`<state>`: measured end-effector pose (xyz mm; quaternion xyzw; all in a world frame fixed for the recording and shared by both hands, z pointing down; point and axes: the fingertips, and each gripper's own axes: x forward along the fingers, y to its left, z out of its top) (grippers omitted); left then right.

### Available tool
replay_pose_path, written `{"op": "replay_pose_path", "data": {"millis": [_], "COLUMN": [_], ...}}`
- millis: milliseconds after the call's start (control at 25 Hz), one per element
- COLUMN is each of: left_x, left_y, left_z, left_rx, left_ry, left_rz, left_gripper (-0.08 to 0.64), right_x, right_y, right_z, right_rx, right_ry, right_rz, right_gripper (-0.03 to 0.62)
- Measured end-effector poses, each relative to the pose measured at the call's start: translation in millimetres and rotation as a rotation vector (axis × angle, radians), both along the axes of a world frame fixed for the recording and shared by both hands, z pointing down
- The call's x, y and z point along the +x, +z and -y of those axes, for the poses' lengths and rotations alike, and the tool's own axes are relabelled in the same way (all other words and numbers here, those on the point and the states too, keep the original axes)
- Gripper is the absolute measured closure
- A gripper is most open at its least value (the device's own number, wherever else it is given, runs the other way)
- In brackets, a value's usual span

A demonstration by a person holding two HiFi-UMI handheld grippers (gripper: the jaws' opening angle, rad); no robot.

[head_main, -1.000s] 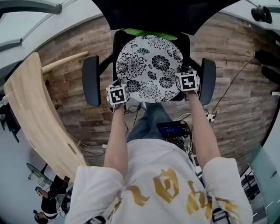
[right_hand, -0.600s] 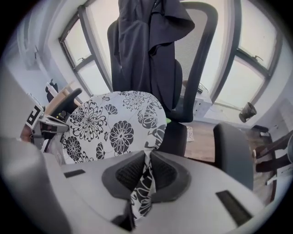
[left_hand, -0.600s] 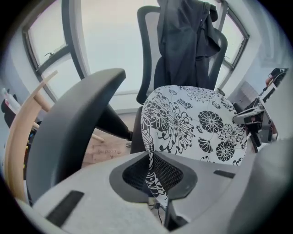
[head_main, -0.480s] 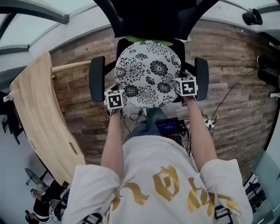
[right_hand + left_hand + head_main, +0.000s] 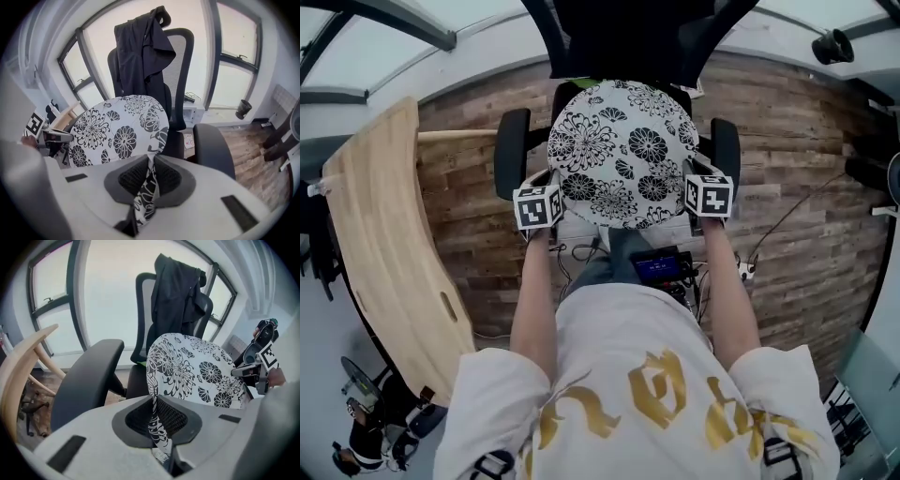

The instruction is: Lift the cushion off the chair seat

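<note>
A round white cushion [image 5: 623, 150] with black flowers hangs above the black office chair seat [image 5: 579, 92], held at its two near corners. My left gripper [image 5: 546, 195] is shut on the cushion's left edge; in the left gripper view the fabric [image 5: 154, 425] is pinched between the dark pads. My right gripper [image 5: 701, 186] is shut on the right edge, and the cloth [image 5: 146, 187] runs between its pads. The cushion [image 5: 117, 129] stands tilted up in front of the chair back, which has a dark jacket [image 5: 140, 51] draped over it. Most of the seat is hidden under the cushion.
The chair's black armrests [image 5: 511, 150] [image 5: 727, 150] flank the cushion. A curved wooden board [image 5: 380, 234] lies at the left on the wood floor. Cables and a small device [image 5: 661, 267] lie near my legs. Large windows [image 5: 108, 301] stand behind the chair.
Both grippers have risen with the cushion, and its near edge has come up off the seat. The green patch behind the cushion is now almost covered.
</note>
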<state>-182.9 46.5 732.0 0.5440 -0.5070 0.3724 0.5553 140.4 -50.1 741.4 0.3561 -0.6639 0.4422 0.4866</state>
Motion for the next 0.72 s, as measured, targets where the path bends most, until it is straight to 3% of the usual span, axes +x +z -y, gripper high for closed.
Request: {"op": "replay_pose_path", "data": {"millis": [280, 440, 720], "left_x": [6.8, 9.1, 0.8], "left_y": [-17.3, -32.9, -47.7], "left_z": [7.5, 12.1, 13.8], "left_rx": [0.058, 0.089, 0.123], "left_ry": [-0.029, -0.028, -0.061], "left_rz": [-0.028, -0.01, -0.002], "left_gripper": [0.527, 0.526, 0.526], "right_x": [-2.2, 8.4, 14.3], "right_y": [-27.3, -39.1, -53.5], "right_z": [0.7, -1.7, -3.9], "right_rx": [0.054, 0.083, 0.106], "right_ry": [0.006, -0.072, -0.008], "right_rz": [-0.005, -0.039, -0.019], "right_gripper": [0.558, 0.558, 0.558]}}
